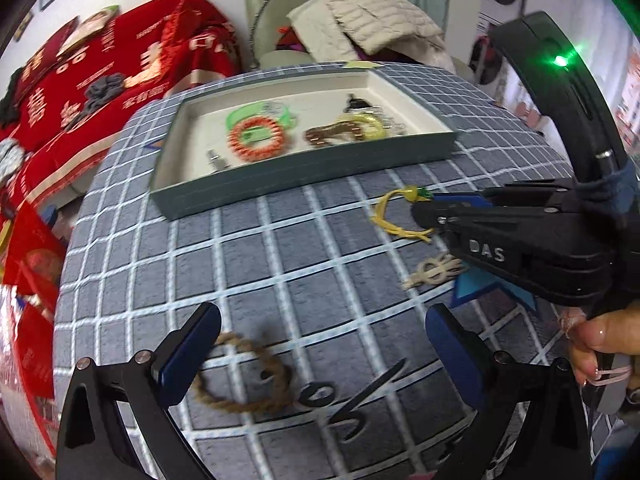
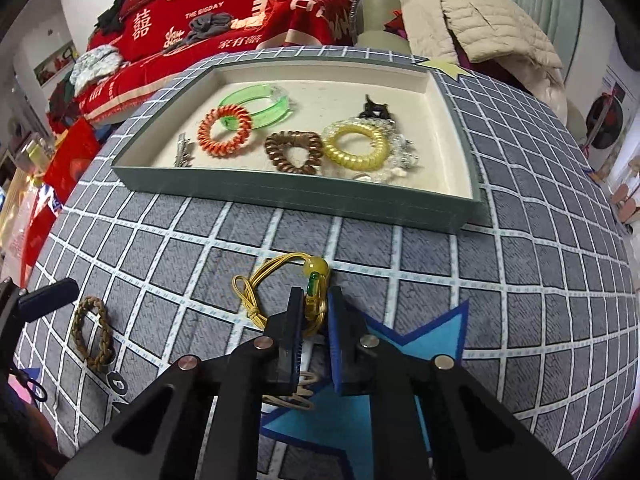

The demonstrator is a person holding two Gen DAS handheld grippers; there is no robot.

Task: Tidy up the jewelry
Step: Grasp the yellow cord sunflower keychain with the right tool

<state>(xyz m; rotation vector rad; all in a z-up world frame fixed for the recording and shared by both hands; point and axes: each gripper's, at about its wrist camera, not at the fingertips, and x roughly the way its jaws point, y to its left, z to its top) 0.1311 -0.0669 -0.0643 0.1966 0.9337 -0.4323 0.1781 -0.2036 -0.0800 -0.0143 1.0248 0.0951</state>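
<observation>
The yellow cord bracelet (image 2: 280, 292), with its yellow bead and small green bead, lies on the grey checked worktop (image 2: 520, 280) just in front of the tray (image 2: 280, 200), and the right gripper (image 2: 314, 312) has its fingers clamped on the bracelet's beaded end. A pale knotted cord bracelet (image 1: 434, 272) lies just beside it, partly under the right gripper, on a blue star printed on the cloth. A brown braided bracelet (image 1: 244, 376) lies on the worktop further left, touching the inner side of the left finger of the left gripper (image 1: 320, 356), whose fingers stand wide apart with nothing pressed between them. In the tray rest an orange coil hair tie (image 2: 224, 132), a green bangle (image 2: 256, 106), a brown coil hair tie (image 2: 294, 152), a yellow coil hair tie (image 2: 356, 146) and a small metal clip (image 2: 183, 155).
</observation>
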